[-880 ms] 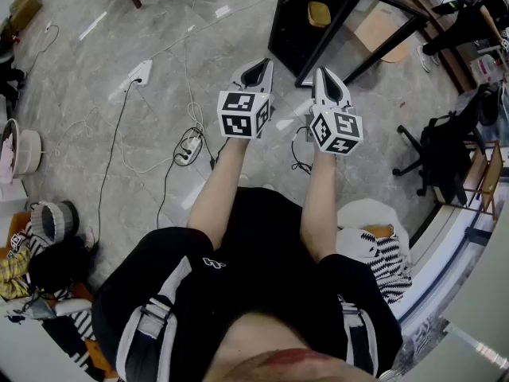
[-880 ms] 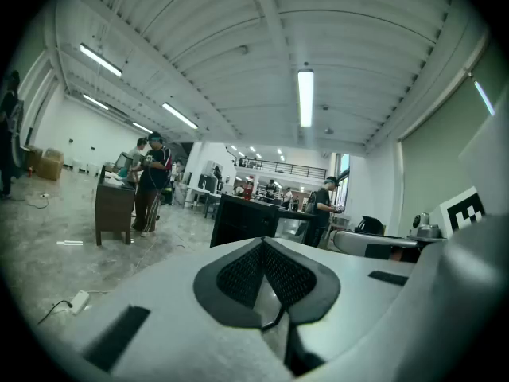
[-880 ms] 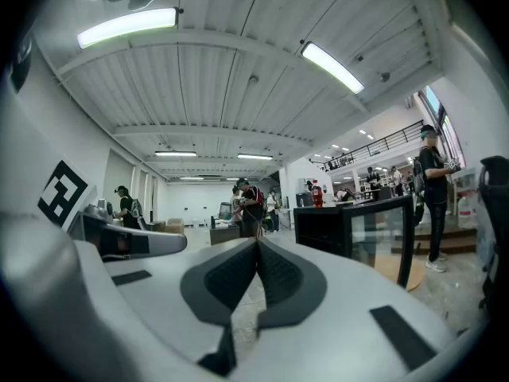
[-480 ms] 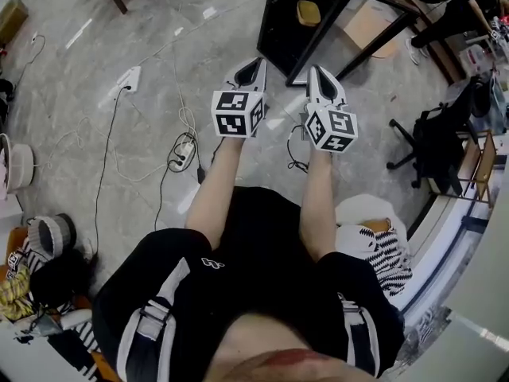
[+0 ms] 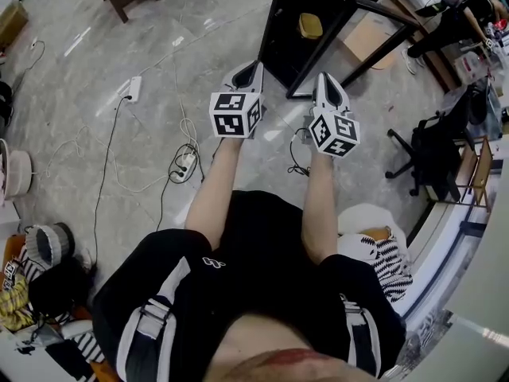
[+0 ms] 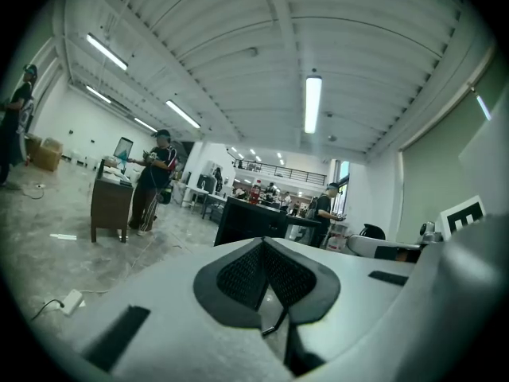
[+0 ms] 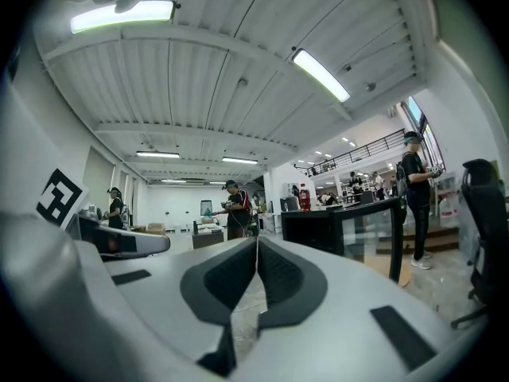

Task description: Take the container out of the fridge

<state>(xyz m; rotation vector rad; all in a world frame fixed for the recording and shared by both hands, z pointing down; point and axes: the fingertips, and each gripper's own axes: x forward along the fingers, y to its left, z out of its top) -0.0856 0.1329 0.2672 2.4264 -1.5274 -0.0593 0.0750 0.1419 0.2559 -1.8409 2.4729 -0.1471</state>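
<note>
Small yellow container (image 5: 310,25), too small to make out well, sits in the far black boxy fridge (image 5: 280,48). White left gripper (image 5: 255,65) and white right gripper (image 5: 324,77): jaws together, empty.

I have stepped forward, and the black fridge (image 5: 278,38) has drawn nearer my fingertips. Its lower edge now lies just ahead of my right gripper (image 5: 324,76) and beside my left gripper (image 5: 253,67). The yellow container (image 5: 310,25) inside is closer too.

Grey marble floor (image 5: 71,94), ribbed ceiling (image 6: 238,46), strip lights (image 6: 312,102)
</note>
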